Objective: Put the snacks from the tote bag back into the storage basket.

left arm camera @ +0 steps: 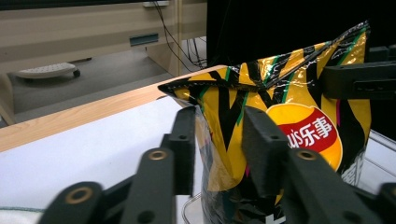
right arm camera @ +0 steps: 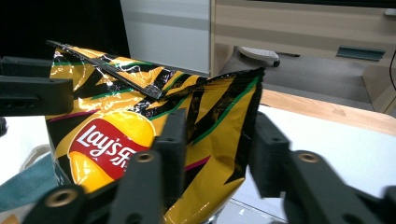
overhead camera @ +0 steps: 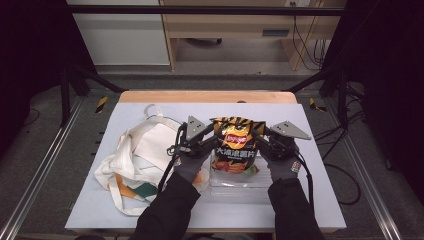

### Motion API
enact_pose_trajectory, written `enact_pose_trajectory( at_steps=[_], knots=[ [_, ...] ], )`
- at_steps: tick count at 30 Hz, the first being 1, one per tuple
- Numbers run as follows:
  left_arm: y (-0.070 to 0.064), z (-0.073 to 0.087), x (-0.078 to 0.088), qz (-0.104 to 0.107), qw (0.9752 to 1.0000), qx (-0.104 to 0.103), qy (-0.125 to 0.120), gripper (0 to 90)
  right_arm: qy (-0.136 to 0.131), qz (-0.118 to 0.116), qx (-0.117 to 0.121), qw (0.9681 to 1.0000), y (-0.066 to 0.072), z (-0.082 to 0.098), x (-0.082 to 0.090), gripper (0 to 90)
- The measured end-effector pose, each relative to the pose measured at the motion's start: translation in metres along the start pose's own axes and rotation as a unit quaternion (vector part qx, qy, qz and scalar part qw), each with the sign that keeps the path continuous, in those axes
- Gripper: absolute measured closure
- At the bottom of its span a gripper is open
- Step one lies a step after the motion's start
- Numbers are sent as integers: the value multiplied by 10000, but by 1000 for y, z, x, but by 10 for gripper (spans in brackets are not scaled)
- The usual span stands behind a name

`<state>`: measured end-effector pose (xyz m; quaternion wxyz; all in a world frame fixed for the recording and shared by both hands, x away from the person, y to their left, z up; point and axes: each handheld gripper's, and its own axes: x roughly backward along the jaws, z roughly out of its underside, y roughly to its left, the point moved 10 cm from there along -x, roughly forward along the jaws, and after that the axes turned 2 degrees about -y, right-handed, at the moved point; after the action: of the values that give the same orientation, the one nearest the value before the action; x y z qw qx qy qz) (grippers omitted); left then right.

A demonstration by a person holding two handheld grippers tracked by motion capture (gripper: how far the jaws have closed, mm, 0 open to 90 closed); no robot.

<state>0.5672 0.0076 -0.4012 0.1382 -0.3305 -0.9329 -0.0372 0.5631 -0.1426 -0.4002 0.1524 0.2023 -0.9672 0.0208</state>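
Chip bag (overhead camera: 235, 145): stands upright in a clear tray (overhead camera: 237, 182) at the table's middle, beside a cloth bag (overhead camera: 137, 160).
Left gripper (left arm camera: 218, 149): jaws parted around the bag's upper corner, pads not pressing.
Right gripper (right arm camera: 217, 149): jaws likewise parted around the other corner.
Progress: bag looks placed and released; both hands have yet to draw away.

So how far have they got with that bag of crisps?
The Lay's crisp bag already stands upright in the clear plastic tray. The left gripper and right gripper straddle its side edges with jaws apart, not pinching. The tote bag lies crumpled alongside, so any packing into it seems still ahead.
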Motion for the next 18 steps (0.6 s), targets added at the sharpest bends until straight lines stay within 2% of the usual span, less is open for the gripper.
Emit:
enact_pose_trajectory(
  at_steps=[2,7,18],
  knots=[
    [0,0,1,22,10000,-12,21,545,-29,20,58,10000,0,0,0,504],
    [3,-2,5,-14,10000,16,68,442,-132,5,100,9999,-1,-3,1,382],
    [14,-8,31,141,9998,64,88,354,-356,-213,118,9991,9,-16,14,268]
  ],
)
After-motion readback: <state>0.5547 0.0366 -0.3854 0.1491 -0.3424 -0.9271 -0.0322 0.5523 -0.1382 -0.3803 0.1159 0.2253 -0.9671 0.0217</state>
